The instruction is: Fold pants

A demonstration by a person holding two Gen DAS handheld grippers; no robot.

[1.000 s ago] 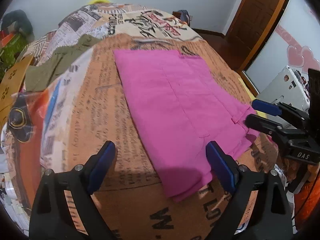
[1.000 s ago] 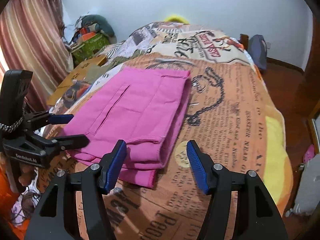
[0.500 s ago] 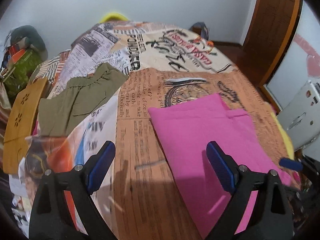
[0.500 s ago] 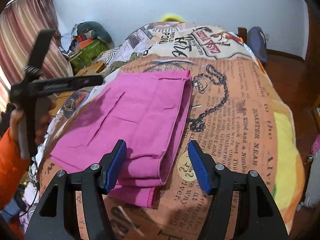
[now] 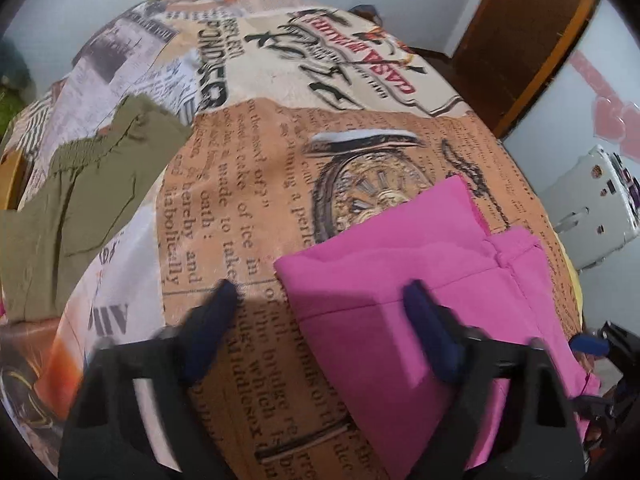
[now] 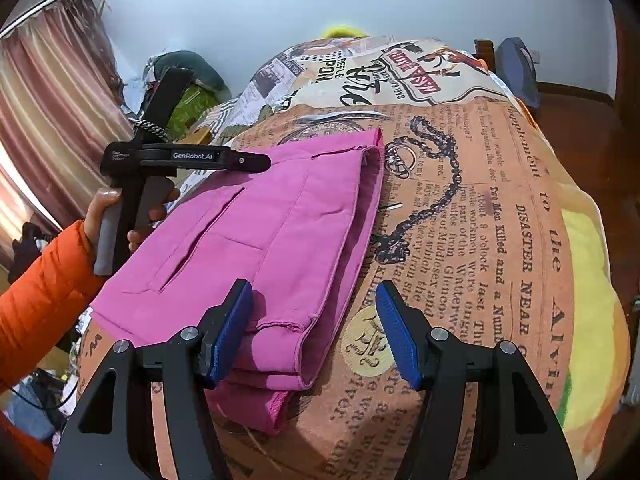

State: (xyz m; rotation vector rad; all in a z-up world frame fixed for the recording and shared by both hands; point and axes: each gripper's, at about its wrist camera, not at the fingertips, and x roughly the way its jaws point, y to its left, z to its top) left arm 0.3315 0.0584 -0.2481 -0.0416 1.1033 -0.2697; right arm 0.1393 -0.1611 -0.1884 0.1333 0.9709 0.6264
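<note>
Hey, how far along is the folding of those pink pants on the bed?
Mostly done, it seems: the pink pants lie folded in stacked layers on the newspaper-print bedspread. Nothing is in hand; the left tongs and right tongs are both open and empty. Possibly left: one more fold, and the olive garment looks unfolded.
</note>
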